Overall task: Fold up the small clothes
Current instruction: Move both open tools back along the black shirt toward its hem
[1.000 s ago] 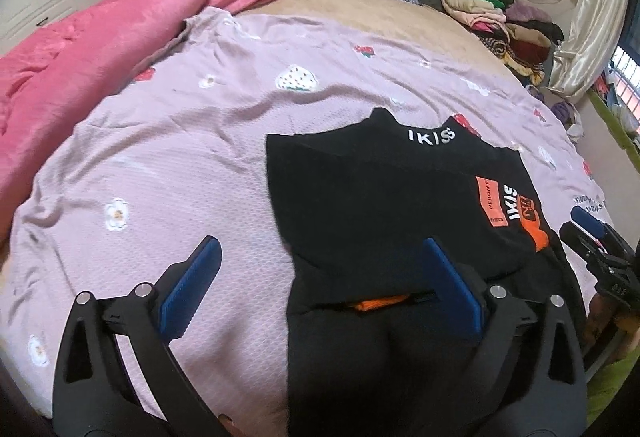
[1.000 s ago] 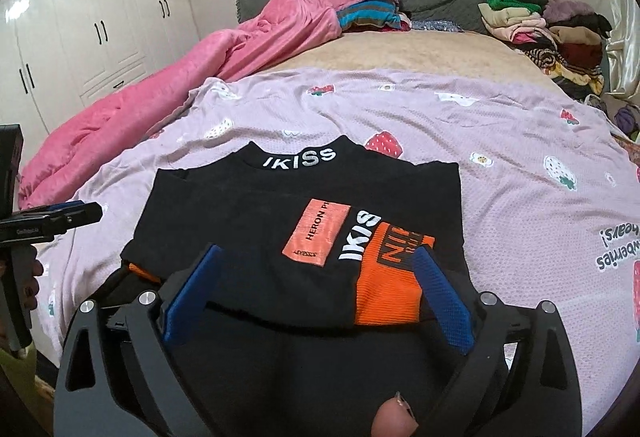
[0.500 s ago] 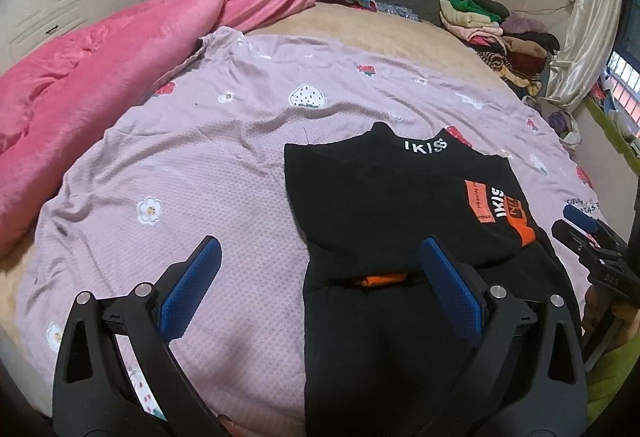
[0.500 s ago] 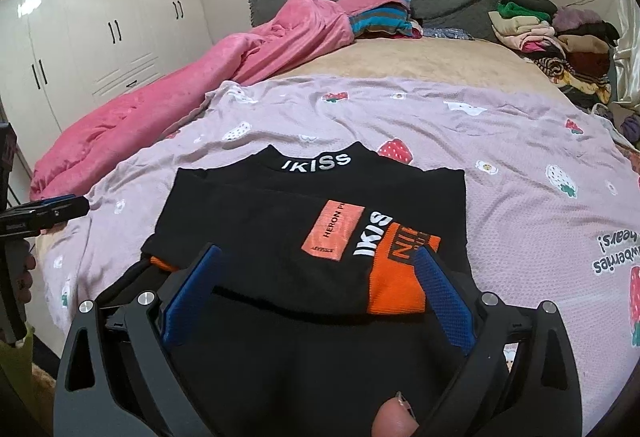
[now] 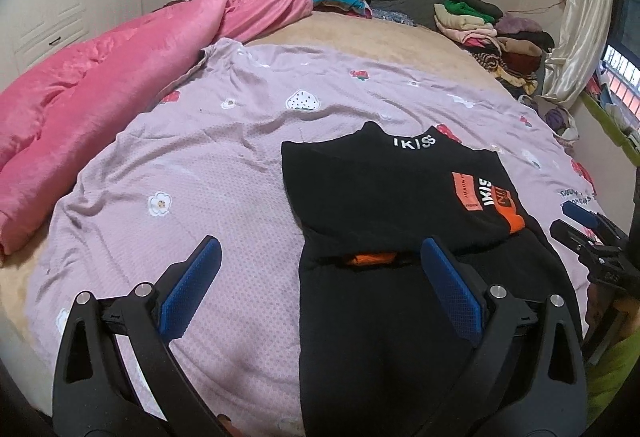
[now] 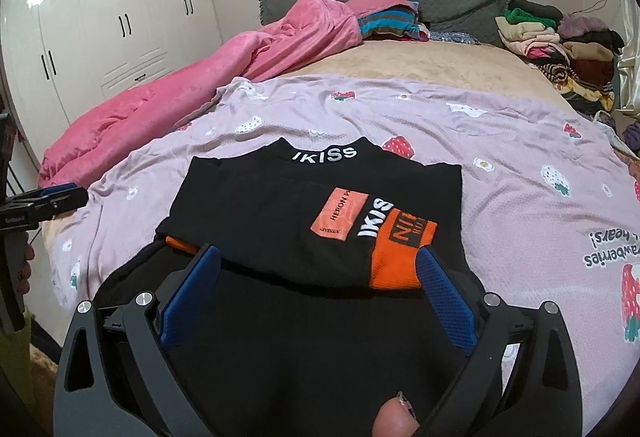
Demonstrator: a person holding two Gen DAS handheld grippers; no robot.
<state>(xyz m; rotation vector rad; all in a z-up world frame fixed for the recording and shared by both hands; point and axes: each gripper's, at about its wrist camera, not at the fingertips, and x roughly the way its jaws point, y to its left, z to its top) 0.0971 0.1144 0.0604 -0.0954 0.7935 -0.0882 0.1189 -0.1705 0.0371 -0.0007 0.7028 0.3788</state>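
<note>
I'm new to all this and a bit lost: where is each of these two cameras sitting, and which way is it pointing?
Left wrist view: sits on the left gripper, open, facing up the bed over the lilac sheet; the right gripper shows at the right edge.
Right wrist view: sits on the right gripper, open above the black shirt; a fingertip shows at the bottom, the left gripper at the left edge.
Shared: shirt, pink blanket, clothes pile.

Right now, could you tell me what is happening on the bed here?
A person with a handheld gripper in each hand is folding a black top laid on the lilac strawberry sheet. Its sleeves are folded in across the chest. Both the left gripper and right gripper hover over its lower half, jaws open, holding nothing.
</note>
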